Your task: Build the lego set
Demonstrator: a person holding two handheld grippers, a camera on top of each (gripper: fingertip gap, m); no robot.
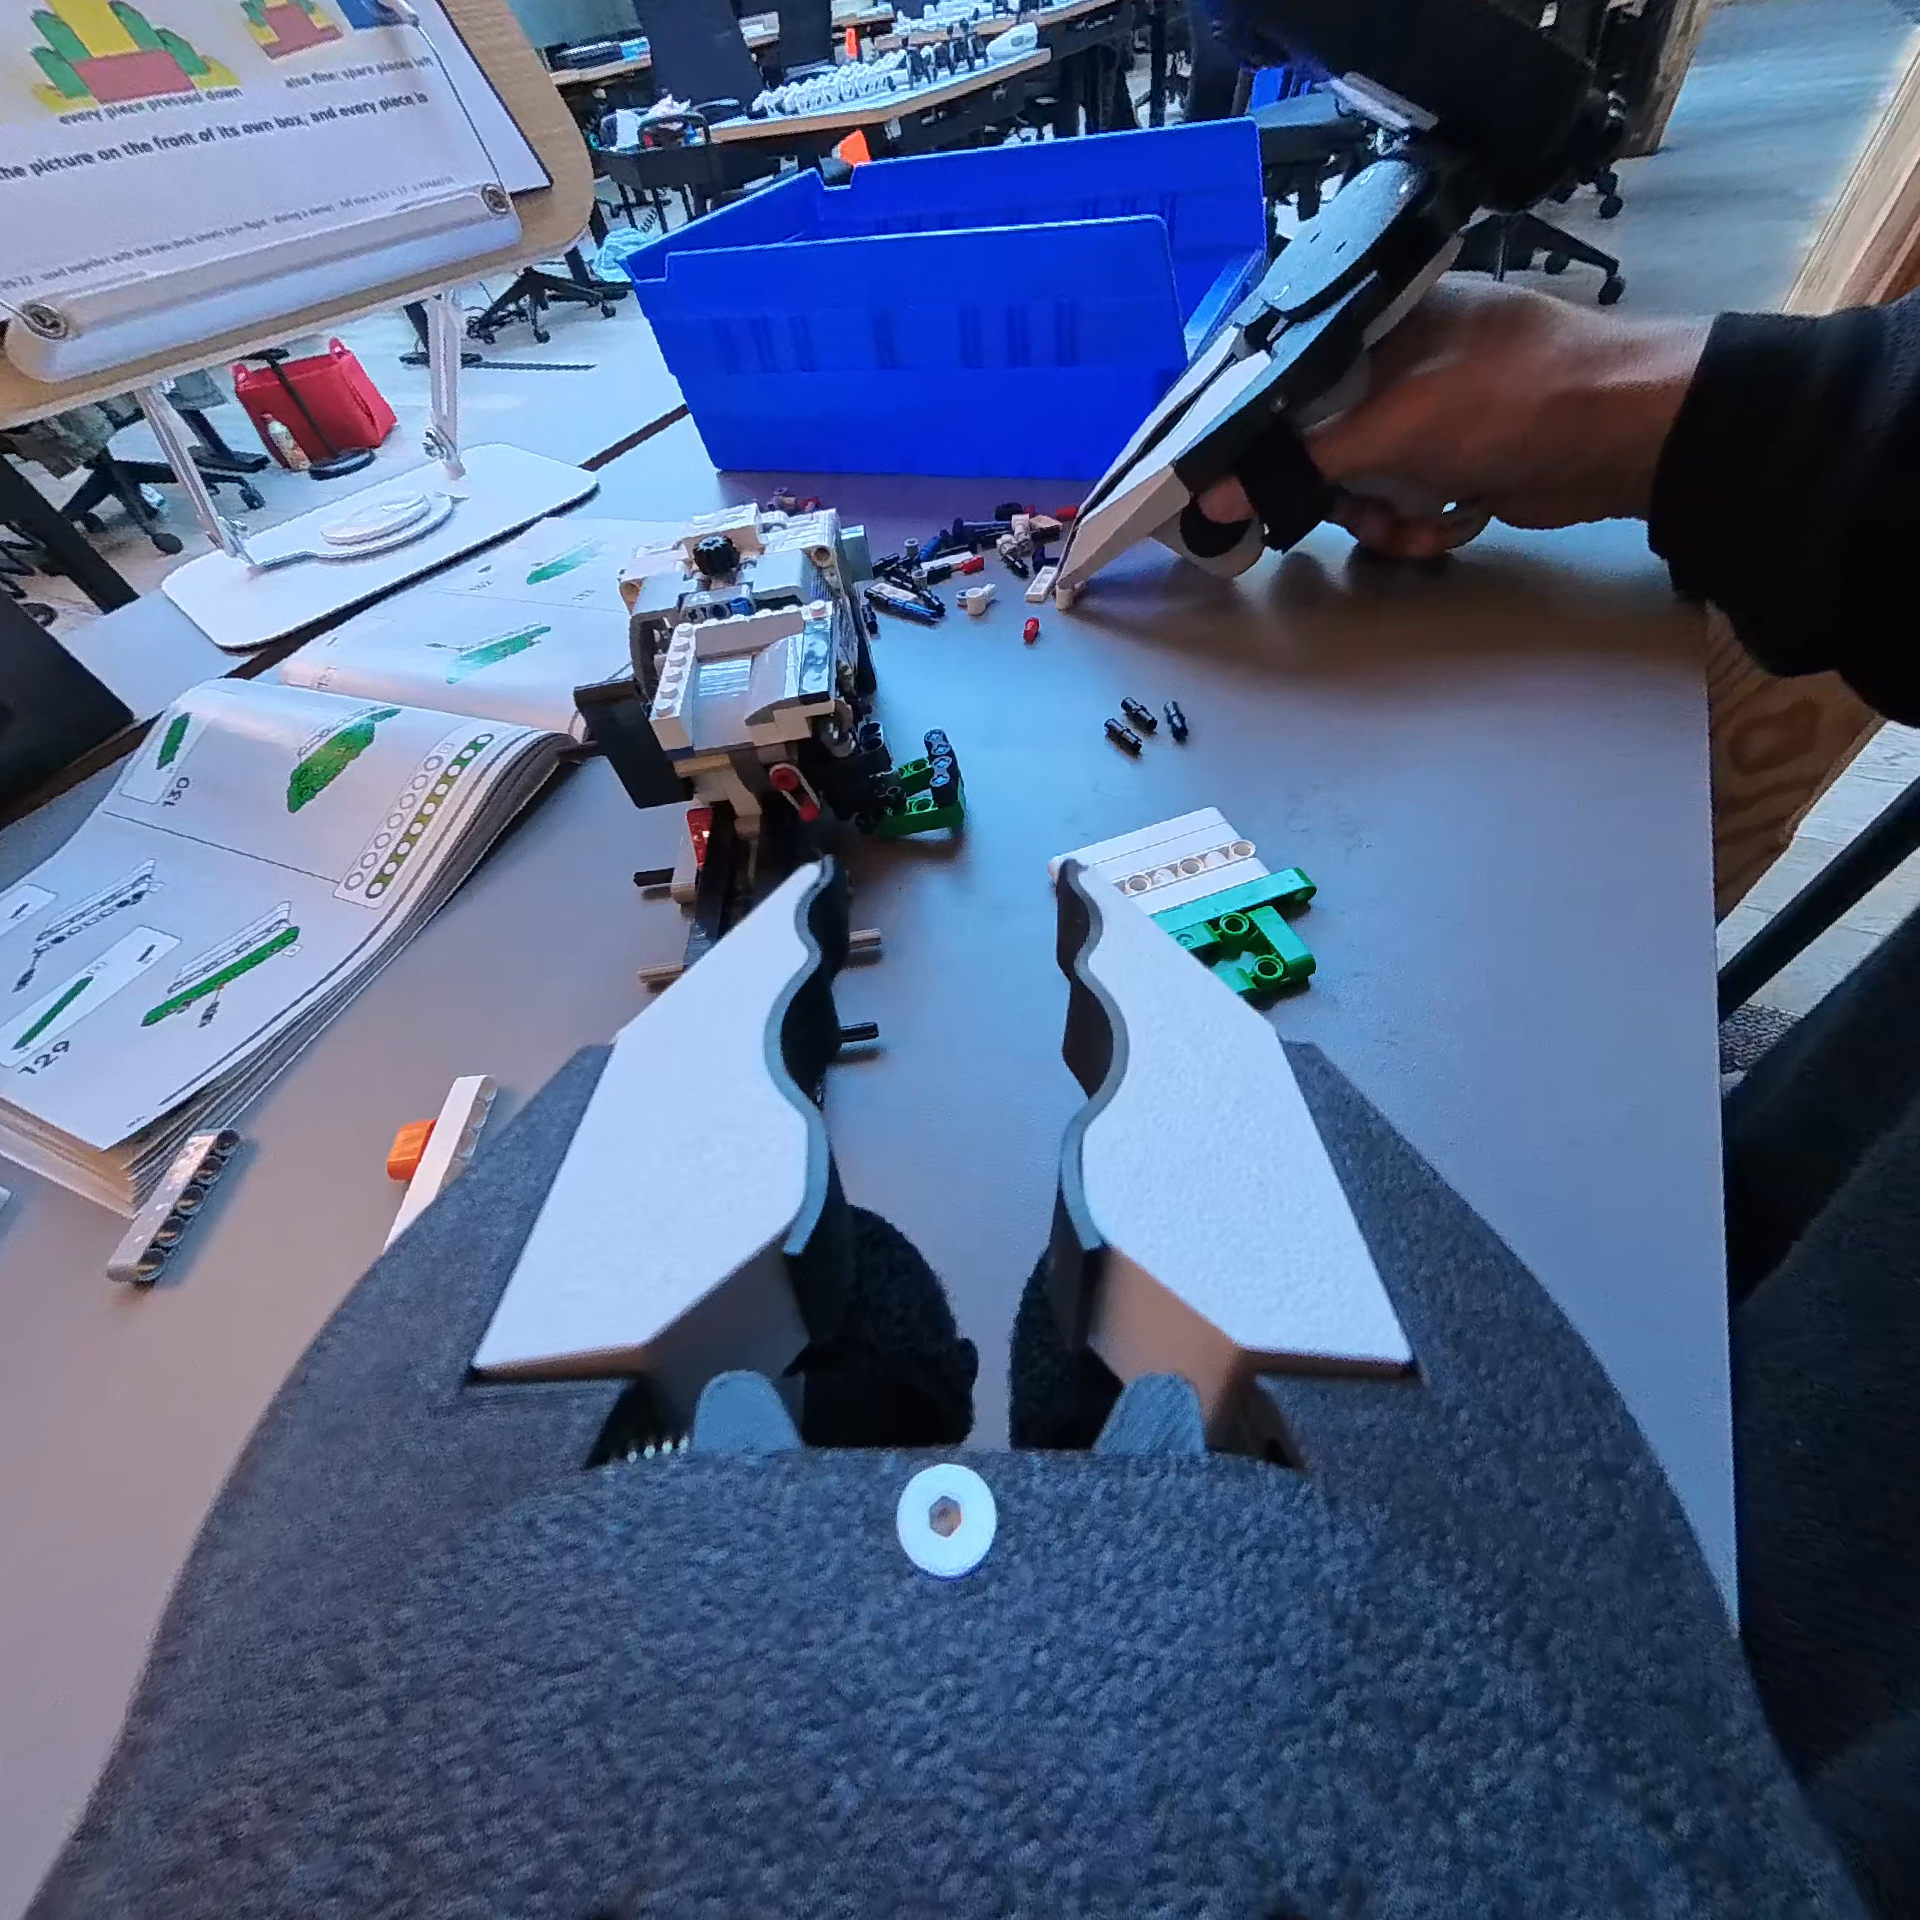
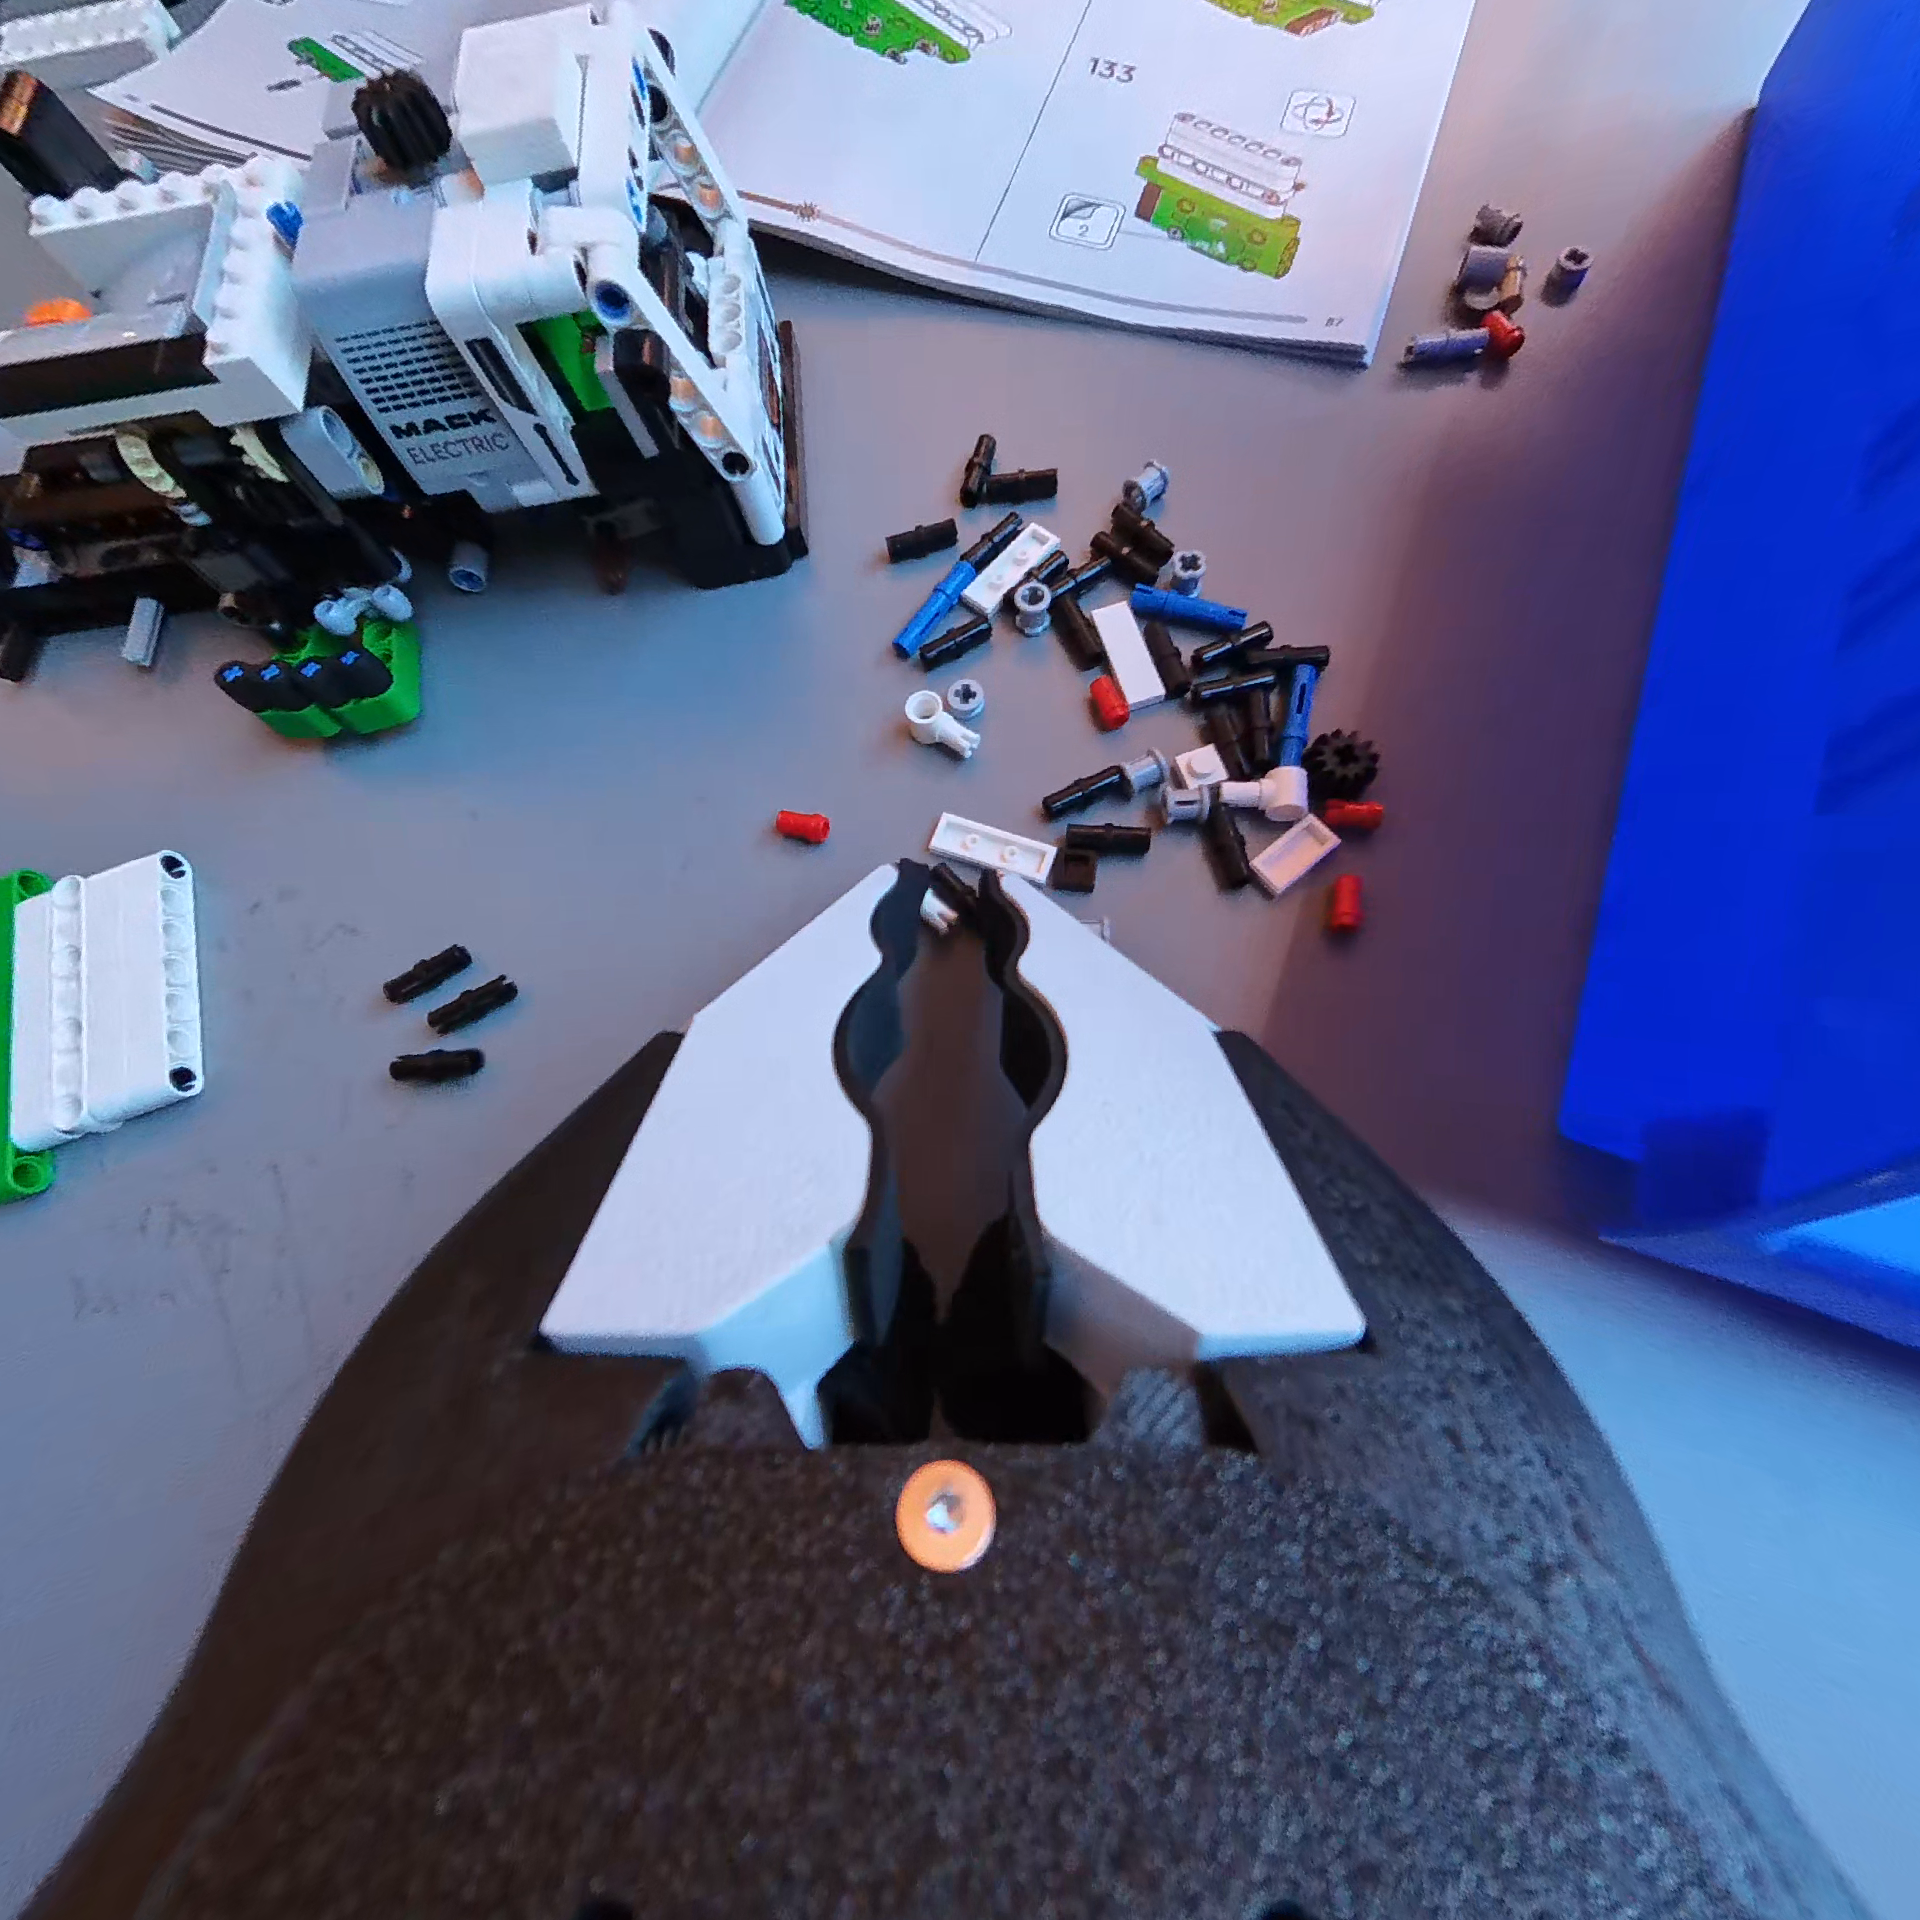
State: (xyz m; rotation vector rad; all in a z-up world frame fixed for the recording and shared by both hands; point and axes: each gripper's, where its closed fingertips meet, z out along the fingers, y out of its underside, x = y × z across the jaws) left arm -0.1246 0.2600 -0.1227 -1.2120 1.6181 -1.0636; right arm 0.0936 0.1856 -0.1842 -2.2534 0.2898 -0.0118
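Observation:
The half-built white, grey and black lego truck stands mid-table; it also shows in the right wrist view. My left gripper is open and empty just in front of it, beside a white-and-green panel. My right gripper is shut, tips down on the table, on a small black pin with a white bit at the near edge of a pile of small parts. In the left wrist view that gripper is held by a hand. Three black pins lie apart to the left.
A blue bin stands behind the pile, close on the right in the right wrist view. An open instruction booklet lies left. A sheet on a white stand is at the far left. A grey beam and a white beam lie near left. The gap from one gripper's tips to the other's is roughly 25 cm. My right tips are about 35 cm from the grey beam, my left tips only 20 cm.

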